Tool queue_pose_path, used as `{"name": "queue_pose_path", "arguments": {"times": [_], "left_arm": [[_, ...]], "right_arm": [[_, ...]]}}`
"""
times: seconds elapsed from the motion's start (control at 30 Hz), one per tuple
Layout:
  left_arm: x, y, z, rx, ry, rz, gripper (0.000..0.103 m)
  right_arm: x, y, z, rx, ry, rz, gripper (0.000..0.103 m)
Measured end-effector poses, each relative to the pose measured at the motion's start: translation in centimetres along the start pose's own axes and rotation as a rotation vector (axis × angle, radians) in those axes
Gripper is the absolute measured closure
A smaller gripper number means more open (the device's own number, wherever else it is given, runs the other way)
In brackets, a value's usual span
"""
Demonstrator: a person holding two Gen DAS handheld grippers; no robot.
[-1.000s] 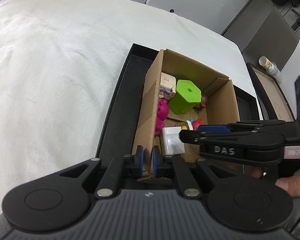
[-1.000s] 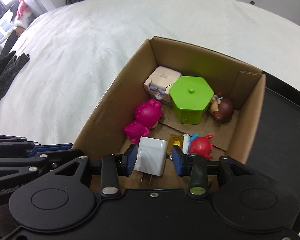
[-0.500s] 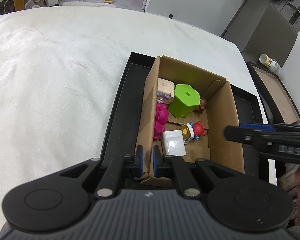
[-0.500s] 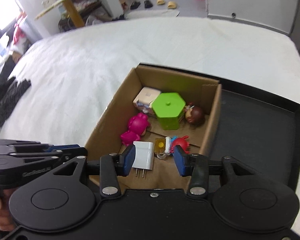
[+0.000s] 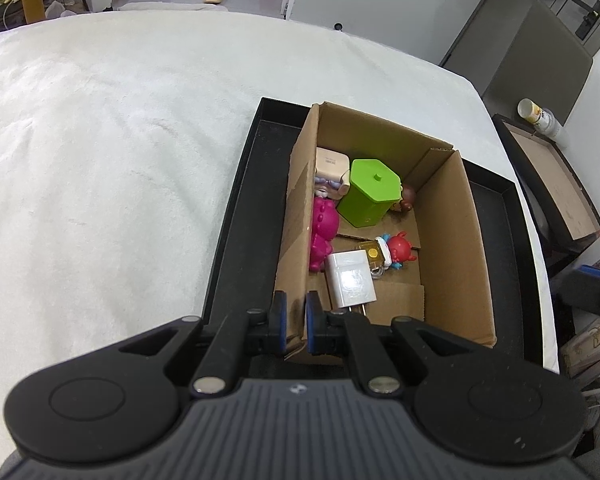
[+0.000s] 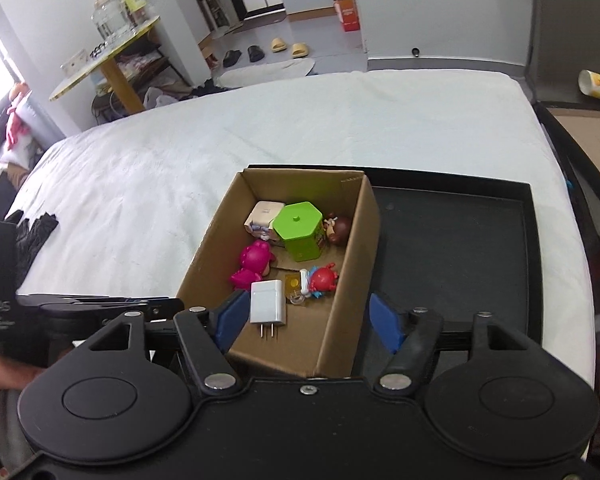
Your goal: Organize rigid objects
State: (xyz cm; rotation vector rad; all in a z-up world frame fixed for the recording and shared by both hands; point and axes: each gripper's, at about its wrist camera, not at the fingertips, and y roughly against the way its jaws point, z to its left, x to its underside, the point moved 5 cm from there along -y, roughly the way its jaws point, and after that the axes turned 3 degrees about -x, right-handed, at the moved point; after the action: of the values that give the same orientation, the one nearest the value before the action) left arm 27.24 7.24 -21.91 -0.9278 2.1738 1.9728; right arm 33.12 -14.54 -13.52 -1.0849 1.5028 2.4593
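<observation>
Toys and a white charger (image 6: 267, 301) are seen inside a cardboard box (image 6: 350, 256) on a black tray (image 6: 456, 240). The box's near wall is pinched by the left gripper (image 5: 295, 320) at 6 o'clock. The right gripper (image 6: 306, 322) is held wide open, empty, above the box's near end.

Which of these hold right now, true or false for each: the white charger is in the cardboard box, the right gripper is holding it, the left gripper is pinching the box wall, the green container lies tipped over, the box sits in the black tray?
1. The white charger lies in the cardboard box. True.
2. The right gripper holds the charger. False: it is wide open and empty, above the box's near end.
3. The left gripper is closed on the box's near-left wall. True.
4. The green container lies tipped over. False: it stands upright, lid on.
5. The box sits in the black tray. True.
</observation>
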Motion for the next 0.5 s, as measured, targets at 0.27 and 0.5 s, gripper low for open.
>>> {"name": "queue_pose_path", "arguments": {"times": [0.27,0.5], "left_arm": [[-0.4,2.0,0.1,-0.012,0.002,-0.027,0.095],[-1.1,5.0,0.0,0.006,0.0,-0.038,0.088]], "right_arm": [[0.0,3.4,0.1,0.048,-0.013,-0.068,0.009],[0.3,5.1,0.0,0.075,-0.051,-0.086,0.003]]}}
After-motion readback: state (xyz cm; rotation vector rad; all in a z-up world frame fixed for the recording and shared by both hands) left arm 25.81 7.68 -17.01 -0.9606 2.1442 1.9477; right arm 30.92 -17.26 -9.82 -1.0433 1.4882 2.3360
